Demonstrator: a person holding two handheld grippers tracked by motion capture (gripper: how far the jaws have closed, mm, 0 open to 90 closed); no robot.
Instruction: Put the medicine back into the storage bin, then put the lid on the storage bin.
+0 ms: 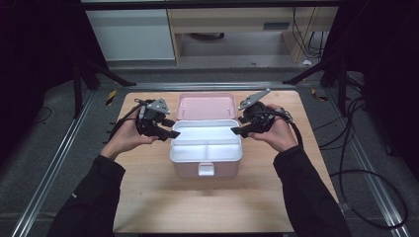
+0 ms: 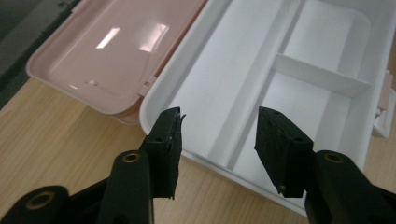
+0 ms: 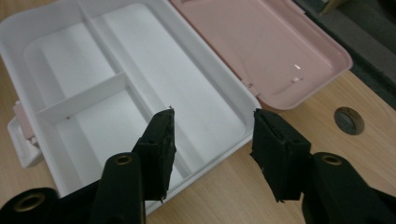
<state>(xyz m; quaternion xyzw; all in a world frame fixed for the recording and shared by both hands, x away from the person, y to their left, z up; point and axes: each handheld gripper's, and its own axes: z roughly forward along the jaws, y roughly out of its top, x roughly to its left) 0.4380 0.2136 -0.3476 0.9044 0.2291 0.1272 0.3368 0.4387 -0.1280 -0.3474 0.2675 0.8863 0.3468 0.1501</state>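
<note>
A pink box point(image 1: 206, 169) stands open mid-table, its pink lid point(image 1: 205, 106) laid flat behind it. Inside sits a white divided tray point(image 1: 206, 141), also seen as the tray point(image 2: 261, 88) and the tray point(image 3: 116, 84), with nothing in its compartments. My left gripper point(image 1: 174, 134) hovers at the tray's left rim, jaws open and nothing between them; its own view shows the left gripper point(image 2: 219, 140) over the tray's edge. My right gripper point(image 1: 234, 131) hovers at the right rim, also open with nothing held, seen as the right gripper point(image 3: 212, 140) above the tray's corner.
The wooden table point(image 1: 148, 197) has bare surface in front of the box and at both sides. A white latch point(image 1: 206, 169) sticks out of the box front. A round metal insert point(image 3: 349, 120) sits in the tabletop near the lid. Cables point(image 1: 365, 148) lie on the floor at right.
</note>
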